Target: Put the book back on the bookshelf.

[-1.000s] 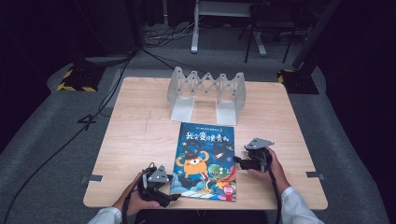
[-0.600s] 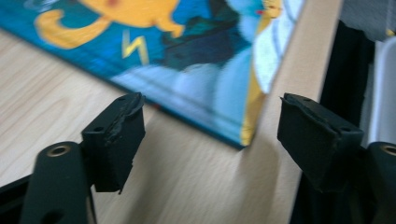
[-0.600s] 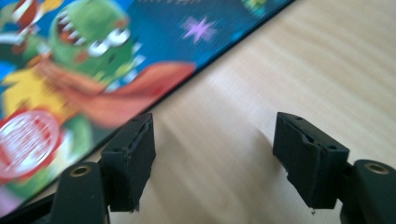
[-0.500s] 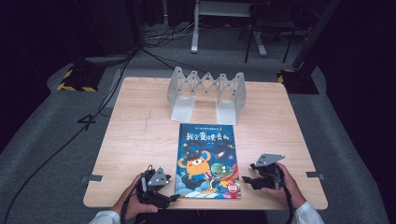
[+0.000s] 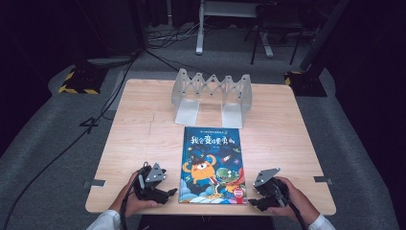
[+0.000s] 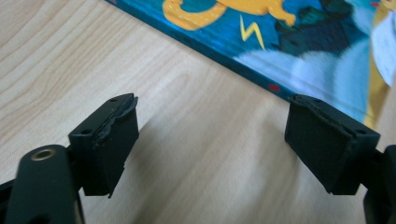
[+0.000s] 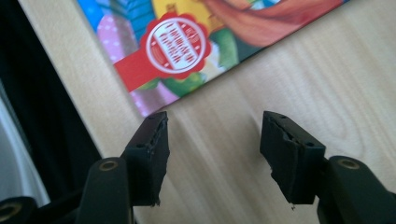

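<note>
— Left tongs (image 5: 168, 193) haven't budged: jaws wide, nothing between them, just beside the picture book's (image 5: 212, 165) lower left corner.

— And the book lies flat on the surface (image 5: 134, 139), in front of the folding rack (image 5: 212, 96). The right tongs (image 5: 254, 203)?

— Those have pulled back from the book's right edge to its lower right corner, jaws also wide and empty. I'd guess both corners get lifted next.

Bright-lit table (image 5: 143, 143) amid dark surroundings — soft jaw shadows, blurred close-ups, slight glare.
</note>
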### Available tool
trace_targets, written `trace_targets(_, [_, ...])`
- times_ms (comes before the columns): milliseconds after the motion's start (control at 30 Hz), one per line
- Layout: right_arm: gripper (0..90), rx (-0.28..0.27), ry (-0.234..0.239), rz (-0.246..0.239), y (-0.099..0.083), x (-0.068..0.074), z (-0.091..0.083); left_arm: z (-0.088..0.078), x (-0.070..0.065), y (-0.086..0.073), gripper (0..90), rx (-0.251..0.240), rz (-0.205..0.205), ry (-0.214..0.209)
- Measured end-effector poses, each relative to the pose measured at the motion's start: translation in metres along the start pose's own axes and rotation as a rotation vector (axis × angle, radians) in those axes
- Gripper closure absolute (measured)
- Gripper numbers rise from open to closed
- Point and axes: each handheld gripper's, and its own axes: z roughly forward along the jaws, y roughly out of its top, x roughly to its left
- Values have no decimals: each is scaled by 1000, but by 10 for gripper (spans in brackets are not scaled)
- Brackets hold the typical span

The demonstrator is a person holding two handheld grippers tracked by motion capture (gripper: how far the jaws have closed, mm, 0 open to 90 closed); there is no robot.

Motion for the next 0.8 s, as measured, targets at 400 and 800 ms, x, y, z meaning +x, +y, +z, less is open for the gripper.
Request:
trace_targets(400, [669, 175, 21, -82, 23, 22, 1, 6, -6, 7, 167, 1, -13, 23])
trace_targets(800, [772, 162, 17, -74, 24, 23, 1, 8, -7, 8, 170, 0, -12, 12])
